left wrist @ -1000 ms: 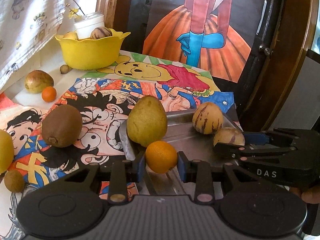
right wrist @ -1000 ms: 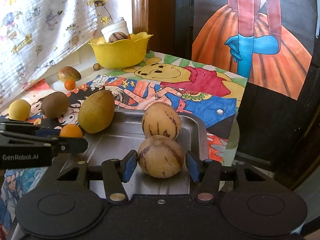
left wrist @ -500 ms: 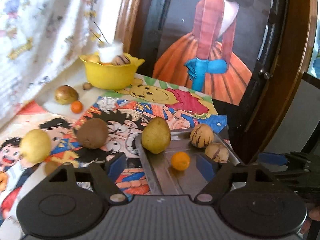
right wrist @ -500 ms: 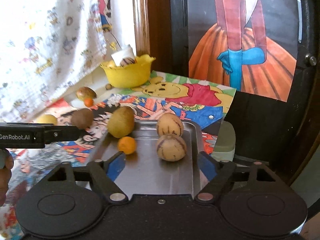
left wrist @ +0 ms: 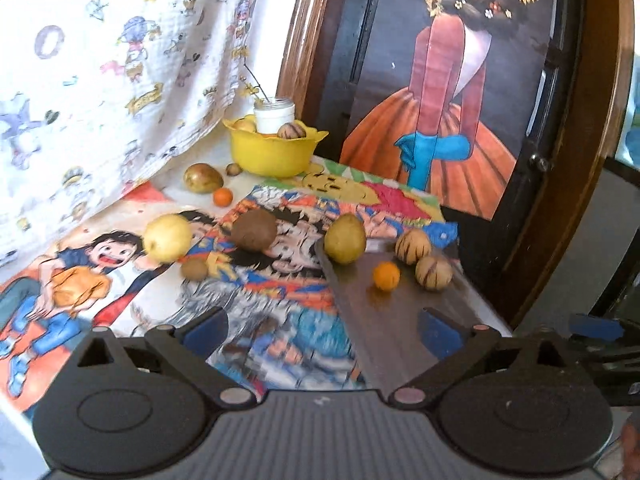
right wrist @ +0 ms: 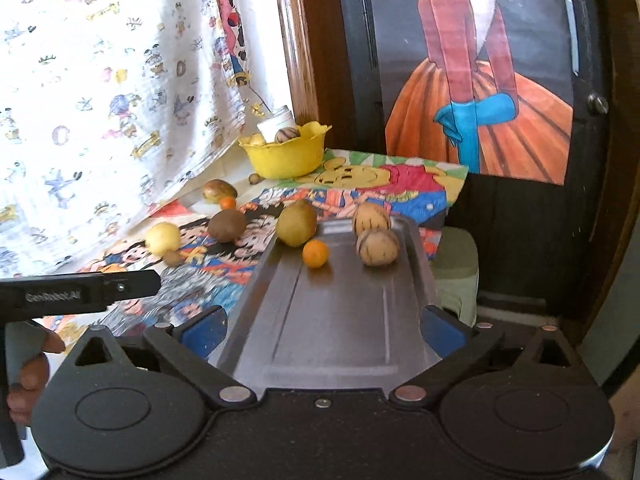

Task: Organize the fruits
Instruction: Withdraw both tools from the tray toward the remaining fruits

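We see the tabletop (left wrist: 152, 300), covered in cartoon drawings, with one metal tray (right wrist: 332, 320) at its right edge and one yellow bowl (left wrist: 272, 154) at the back. Four fruits already lie at the tray's far end: one green pear (left wrist: 345, 239) against its left rim, two striped melons (left wrist: 413, 243) touching each other, and one small orange (left wrist: 386, 275) between pear and melons.

We judge the sorting as partly done. Six fruits are left loose on the tabletop: one brown kiwi-like fruit (left wrist: 254, 230), one yellow apple (left wrist: 167, 237), one greenish mango-like fruit (left wrist: 203, 178), a second small orange (left wrist: 222, 197) just beside it, and two small brown fruits (left wrist: 194, 269), one by the apple and one near the bowl. The bowl holds at least two more, one striped and one yellow; whether those are meant to move we cannot tell.

The left gripper (left wrist: 323, 330) and the right gripper (right wrist: 324, 330) have just been opening; both are now spread wide with nothing between the pads, held back from the tray.
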`<state>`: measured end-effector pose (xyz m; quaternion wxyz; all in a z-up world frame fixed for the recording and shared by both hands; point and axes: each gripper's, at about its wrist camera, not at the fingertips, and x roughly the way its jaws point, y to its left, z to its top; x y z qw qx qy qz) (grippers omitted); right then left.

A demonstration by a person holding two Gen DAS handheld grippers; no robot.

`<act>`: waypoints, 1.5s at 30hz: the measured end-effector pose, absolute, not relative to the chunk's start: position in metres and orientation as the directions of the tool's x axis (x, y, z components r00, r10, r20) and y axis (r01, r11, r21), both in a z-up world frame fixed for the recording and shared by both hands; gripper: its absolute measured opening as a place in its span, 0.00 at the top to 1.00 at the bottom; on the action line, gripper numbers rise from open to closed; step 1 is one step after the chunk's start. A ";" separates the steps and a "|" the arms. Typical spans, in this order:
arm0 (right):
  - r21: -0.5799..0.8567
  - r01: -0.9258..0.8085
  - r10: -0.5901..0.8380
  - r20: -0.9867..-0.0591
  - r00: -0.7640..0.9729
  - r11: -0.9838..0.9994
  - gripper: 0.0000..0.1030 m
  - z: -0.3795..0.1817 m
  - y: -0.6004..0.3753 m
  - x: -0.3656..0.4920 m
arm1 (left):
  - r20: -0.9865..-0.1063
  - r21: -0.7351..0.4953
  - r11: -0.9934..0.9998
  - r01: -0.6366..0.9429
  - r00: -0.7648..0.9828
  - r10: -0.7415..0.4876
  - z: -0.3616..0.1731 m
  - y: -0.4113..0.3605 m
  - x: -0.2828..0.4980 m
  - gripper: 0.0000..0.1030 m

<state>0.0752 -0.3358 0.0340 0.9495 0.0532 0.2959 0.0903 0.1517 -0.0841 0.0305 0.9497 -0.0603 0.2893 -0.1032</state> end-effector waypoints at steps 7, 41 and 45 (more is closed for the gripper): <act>0.165 -0.160 0.227 -0.582 0.781 0.973 0.01 0.031 -0.321 0.041 | -0.545 -0.155 0.976 0.156 0.810 -0.216 0.027 -0.079 0.110 0.00; 0.336 -0.266 0.427 -0.645 0.634 0.903 0.01 0.036 -0.237 0.082 | -0.709 -0.036 0.965 -0.260 0.688 0.158 0.004 0.042 0.068 0.00; 0.366 -0.256 0.442 -0.646 0.622 0.895 0.01 0.036 -0.232 0.104 | -0.713 -0.039 0.955 -0.294 0.678 0.180 0.002 0.054 0.080 0.00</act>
